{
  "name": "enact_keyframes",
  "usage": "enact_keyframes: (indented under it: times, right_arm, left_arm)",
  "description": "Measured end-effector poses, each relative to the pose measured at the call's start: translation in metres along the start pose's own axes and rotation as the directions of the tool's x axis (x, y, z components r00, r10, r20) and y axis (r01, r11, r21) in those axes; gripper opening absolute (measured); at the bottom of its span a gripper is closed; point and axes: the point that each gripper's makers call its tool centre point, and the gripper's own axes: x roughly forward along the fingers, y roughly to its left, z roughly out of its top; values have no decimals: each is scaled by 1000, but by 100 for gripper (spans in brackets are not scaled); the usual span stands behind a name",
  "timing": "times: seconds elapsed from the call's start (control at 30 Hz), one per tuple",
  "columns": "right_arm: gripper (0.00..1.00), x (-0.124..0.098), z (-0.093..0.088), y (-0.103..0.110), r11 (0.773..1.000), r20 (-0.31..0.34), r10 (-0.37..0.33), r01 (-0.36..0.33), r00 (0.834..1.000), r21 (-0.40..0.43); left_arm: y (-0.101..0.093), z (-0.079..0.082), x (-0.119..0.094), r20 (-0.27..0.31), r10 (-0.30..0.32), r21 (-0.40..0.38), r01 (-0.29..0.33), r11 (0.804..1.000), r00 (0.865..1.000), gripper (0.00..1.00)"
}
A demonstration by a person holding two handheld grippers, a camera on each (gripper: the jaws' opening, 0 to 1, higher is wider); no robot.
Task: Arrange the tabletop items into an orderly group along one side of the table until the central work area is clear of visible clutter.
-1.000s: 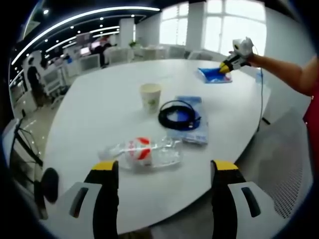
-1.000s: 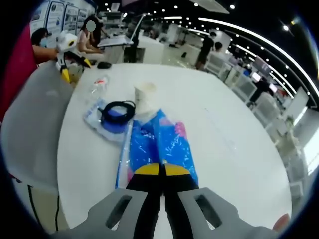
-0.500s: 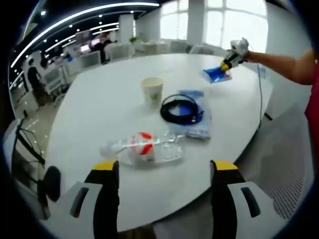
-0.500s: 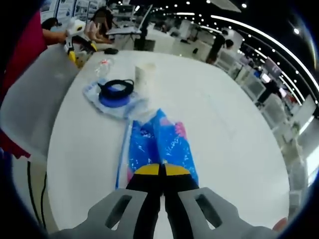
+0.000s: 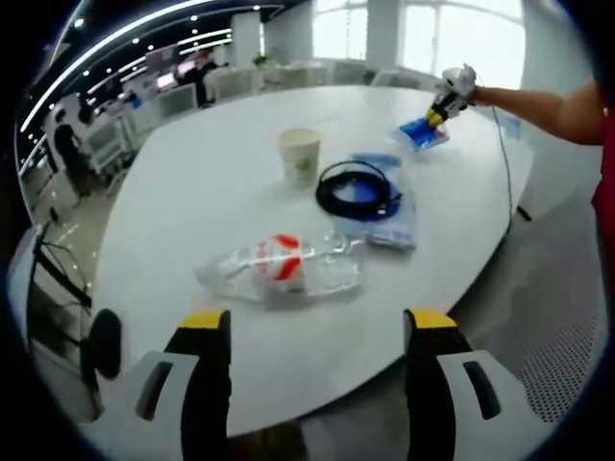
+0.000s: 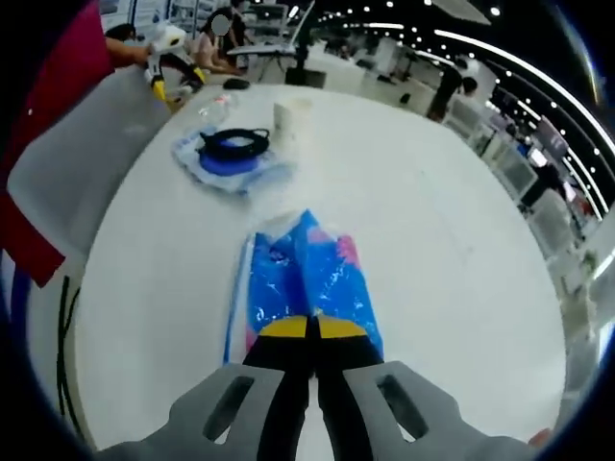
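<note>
Blue packet (image 6: 306,283) pinched at its near edge in the clenched right gripper (image 6: 309,331), lying flat on the white table (image 6: 452,279) well apart from the other items — the person's arm reaches out long over the far rim. Left gripper (image 5: 315,322) released, jaws wide, hovering at the near edge just short of the plastic bottle (image 5: 283,275) on its side. Beyond it: black cable coil (image 5: 356,188) on a blue bag (image 5: 389,216), paper cup (image 5: 299,156) upright — open office with strip ceiling lights and desks behind.

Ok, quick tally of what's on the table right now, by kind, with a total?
Clear plastic bottle, lying on its side: 1
Paper cup, upright: 1
Black cable coil, resting on a packet: 1
Blue plastic packets: 2, one under the coil, one held shut in the right gripper
Total: 5
</note>
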Motion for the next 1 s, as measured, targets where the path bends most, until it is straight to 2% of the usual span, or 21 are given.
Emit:
enact_keyframes:
  times: [0.17, 0.47, 0.73, 0.83, 1.0]
  right_arm:
    - [1, 7, -11, -1, 1000, -16, 18, -19, 1000, -23]
    - [1, 20, -20, -4, 995, -60, 39, -45, 997, -86]
    - [4, 18, -29, -3, 993, -79, 48, -56, 996, -104]
    - [12, 16, -32, -7, 995, -85, 29, -37, 996, -98]
    - [12, 12, -33, -7, 996, -85, 19, -26, 996, -84]
  left_arm:
    - [2, -3, 0, -16, 9, 0, -9, 1000, 1000, 69]
    - [3, -8, 1, -46, 18, 7, -18, 1000, 999, 67]
    - [2, -9, 2, -57, 19, 9, -19, 1000, 998, 67]
    - [1, -9, 2, -61, 17, 10, -17, 1000, 998, 66]
    - [0, -10, 2, -66, 14, 13, -13, 1000, 998, 66]
